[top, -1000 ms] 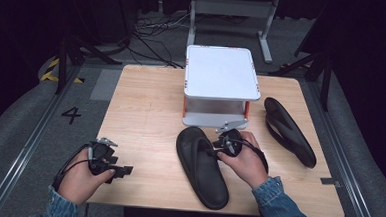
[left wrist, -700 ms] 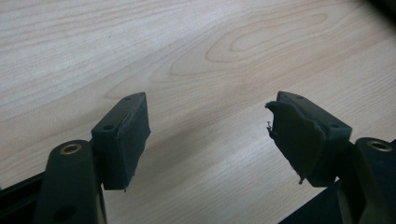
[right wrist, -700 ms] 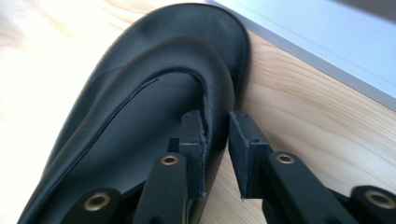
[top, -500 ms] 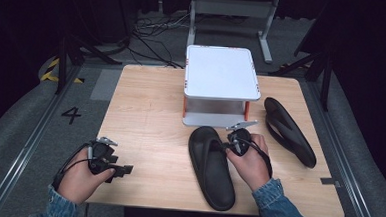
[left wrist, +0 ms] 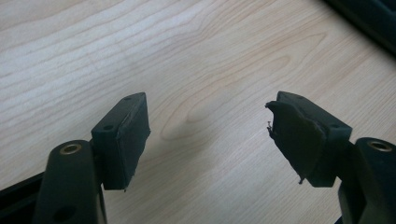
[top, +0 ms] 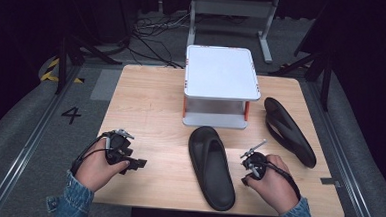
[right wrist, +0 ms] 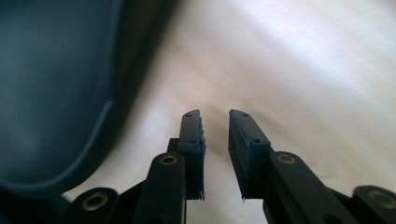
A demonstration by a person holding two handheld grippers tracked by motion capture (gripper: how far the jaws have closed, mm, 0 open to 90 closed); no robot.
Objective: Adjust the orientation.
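Flip-flop (top: 212, 167) sits just left of our right gripper (top: 249, 160), apart, not touching. Right jaws just been closing, now narrow gap, nothing between them. Left gripper (top: 137, 162) wide open, empty, hovering over bare table (top: 146, 101). Second flip-flop (top: 288, 130) well off right. We reckon reopen before going back in, grab edge by toe strap

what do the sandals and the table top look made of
Near sandal and far sandal: probably moulded rubber or foam, matte black, one smooth piece with a dull sheen. Table top: light wood or wood-look laminate, with grain lines and a knot showing in the left gripper view.
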